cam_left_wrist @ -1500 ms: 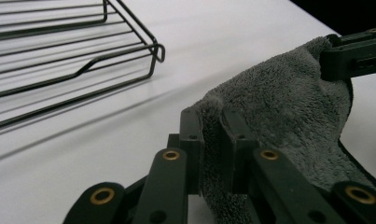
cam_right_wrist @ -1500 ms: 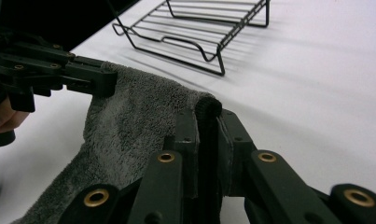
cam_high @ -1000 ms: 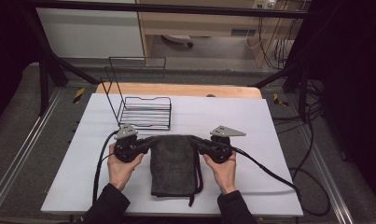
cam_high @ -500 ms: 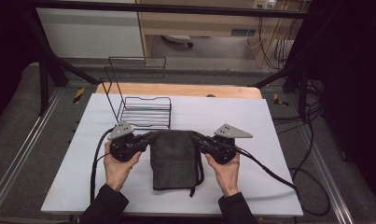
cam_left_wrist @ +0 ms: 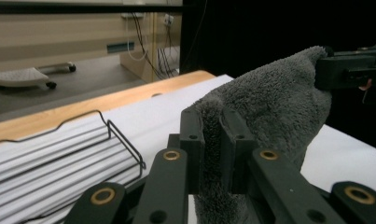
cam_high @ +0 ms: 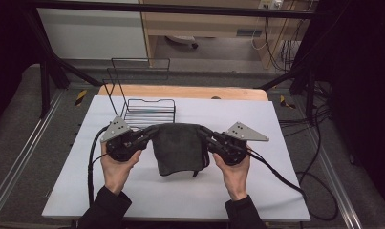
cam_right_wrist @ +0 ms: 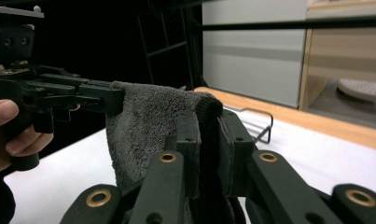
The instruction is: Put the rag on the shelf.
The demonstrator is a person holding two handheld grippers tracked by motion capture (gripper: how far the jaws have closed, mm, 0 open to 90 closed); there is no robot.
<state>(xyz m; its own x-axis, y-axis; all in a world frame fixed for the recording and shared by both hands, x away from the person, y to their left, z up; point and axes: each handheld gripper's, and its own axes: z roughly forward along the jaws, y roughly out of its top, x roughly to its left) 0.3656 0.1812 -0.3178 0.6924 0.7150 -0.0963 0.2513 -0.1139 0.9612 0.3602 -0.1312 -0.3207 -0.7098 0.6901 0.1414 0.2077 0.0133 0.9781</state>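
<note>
Both pairs of fingers are clamped on the grey towel [cam_high: 179, 148] — the left gripper [cam_high: 149, 134] pinches its top left corner, the right gripper [cam_high: 203, 134] its top right corner, each with the cloth squeezed tight between the black pads; in the left gripper view a fold of the towel [cam_left_wrist: 274, 107] stands pressed between the fingers [cam_left_wrist: 191, 149], and in the right gripper view a rolled edge of the towel [cam_right_wrist: 143, 121] sits between that gripper's fingers [cam_right_wrist: 188, 149]; the white table [cam_high: 147, 195] spreads wide beneath, with a wooden strip along its far edge; the towel hangs stretched between the two grippers above the middle of the table, its lower part drooping toward the person — a dark strap dangles at its bottom right; just behind the left gripper stands a black wire rack [cam_high: 149, 107]; the person's left hand [cam_high: 114, 168] and right hand [cam_high: 235, 175] grasp the grippers from below.
</note>
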